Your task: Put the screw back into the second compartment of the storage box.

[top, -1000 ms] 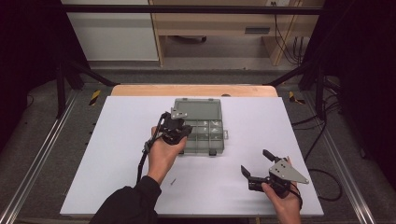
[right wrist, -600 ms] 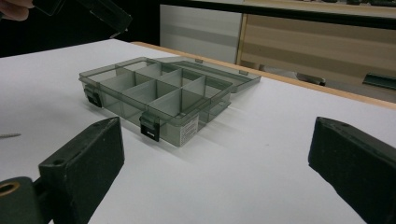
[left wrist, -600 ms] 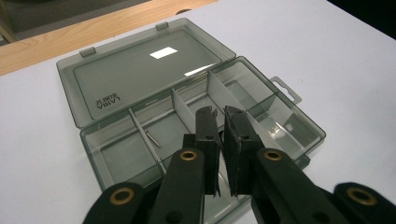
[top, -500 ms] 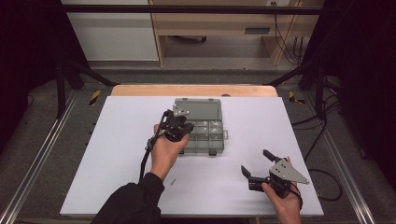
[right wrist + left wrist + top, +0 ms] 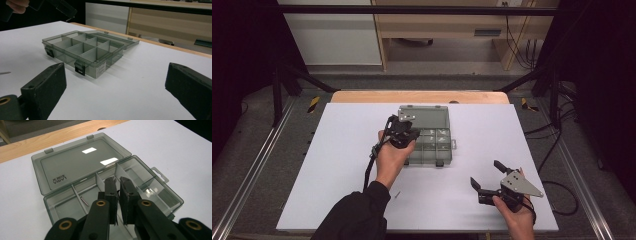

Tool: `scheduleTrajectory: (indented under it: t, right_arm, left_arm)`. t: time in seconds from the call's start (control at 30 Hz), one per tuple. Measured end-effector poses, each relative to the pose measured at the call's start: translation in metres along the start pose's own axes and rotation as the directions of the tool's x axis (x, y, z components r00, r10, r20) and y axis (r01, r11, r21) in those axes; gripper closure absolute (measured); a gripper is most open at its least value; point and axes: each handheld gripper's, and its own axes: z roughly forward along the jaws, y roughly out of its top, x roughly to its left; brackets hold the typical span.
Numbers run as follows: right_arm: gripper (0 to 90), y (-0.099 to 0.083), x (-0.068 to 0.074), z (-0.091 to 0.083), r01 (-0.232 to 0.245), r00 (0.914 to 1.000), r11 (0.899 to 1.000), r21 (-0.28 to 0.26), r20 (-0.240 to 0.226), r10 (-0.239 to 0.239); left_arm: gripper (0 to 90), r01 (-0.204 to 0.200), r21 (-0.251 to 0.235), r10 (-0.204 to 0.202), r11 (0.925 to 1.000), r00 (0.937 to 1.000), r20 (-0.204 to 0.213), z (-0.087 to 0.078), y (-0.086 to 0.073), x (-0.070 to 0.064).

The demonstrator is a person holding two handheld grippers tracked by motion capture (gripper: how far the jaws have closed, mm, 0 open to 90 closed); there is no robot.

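High view: my left gripper (image 5: 401,131) hangs over the left half of the open compartment box (image 5: 432,145), which sits at the middle of the white table (image 5: 337,165). My right gripper (image 5: 490,176) rests low at the lower right of the frame, well apart from the box. A small screw (image 5: 397,194) lies on the table at lower centre, beside my left sleeve.

Left gripper view: my jaws stand nearly closed, a thin slit between them; I cannot tell whether anything is pinched there. Just beyond them a thin screw-like pin (image 5: 84,201) lies in a left compartment of the box (image 5: 160,195), with the lid (image 5: 75,162) laid flat towards the upper left.

Right gripper view: my jaws are spread wide and hold nothing. The box (image 5: 82,50) sits at centre left, its black latches (image 5: 80,69) facing me.

I judge the box light, stiff, thin-walled smoky plastic, slippery and likely to skate; I would grip an outer wall or a divider, not the lid. The screws are tiny and hard; pinch them across the shank.
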Motion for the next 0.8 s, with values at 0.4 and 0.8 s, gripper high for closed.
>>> scheduleTrajectory:
  t: [0.4,0.8]
  right_arm:
    - [3.8,0.000,0.000,0.000,0.003,1.0000,1.000,-0.001,-0.002,-0.003]
    - [3.8,0.000,-0.001,-0.001,-0.003,1.0000,1.000,-0.006,0.000,0.003]
  left_arm:
    - [84.8,0.053,-0.013,-0.053,0.9985,0.9985,-0.016,0.013,-0.004,0.005]
    - [84.8,0.069,-0.019,-0.069,0.9974,0.9973,-0.026,0.022,-0.008,0.012]
